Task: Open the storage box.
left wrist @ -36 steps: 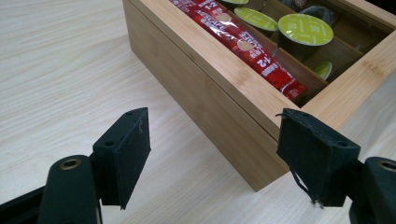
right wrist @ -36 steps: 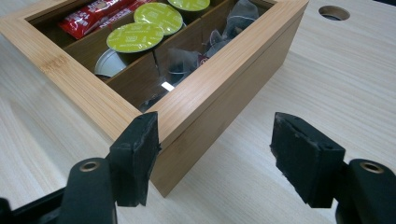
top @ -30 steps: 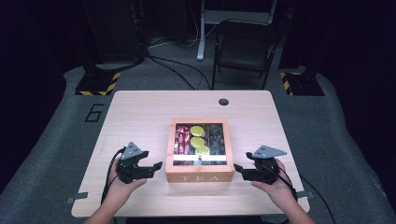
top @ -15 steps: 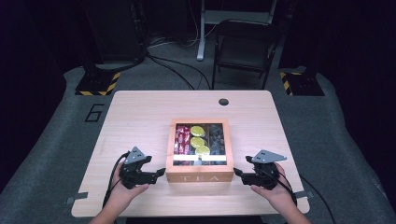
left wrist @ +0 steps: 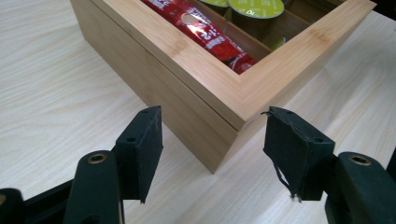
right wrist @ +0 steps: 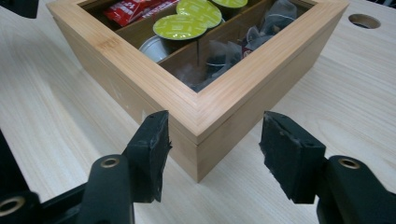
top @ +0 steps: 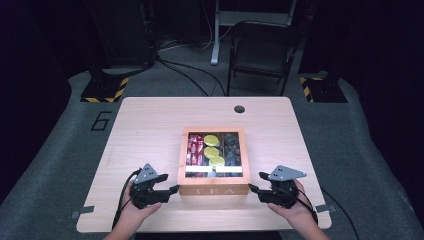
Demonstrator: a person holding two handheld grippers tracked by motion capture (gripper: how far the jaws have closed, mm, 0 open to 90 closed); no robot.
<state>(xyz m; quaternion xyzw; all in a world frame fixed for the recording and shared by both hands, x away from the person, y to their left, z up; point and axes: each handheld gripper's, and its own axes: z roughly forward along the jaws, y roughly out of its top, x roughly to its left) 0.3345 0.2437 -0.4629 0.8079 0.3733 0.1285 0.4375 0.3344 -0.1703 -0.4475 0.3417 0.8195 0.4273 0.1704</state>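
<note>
With the bamboo tea box [top: 214, 160] sitting near the table's [top: 150, 125] front edge, I have my left gripper [left wrist: 212, 140] and right gripper [right wrist: 215, 144] each straddling a near corner, jaws just closing but pads not yet touching wood.

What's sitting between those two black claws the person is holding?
The wooden tea box stands between the left gripper and the right gripper, in the high view; each gripper's open jaws straddle a near corner.
</note>
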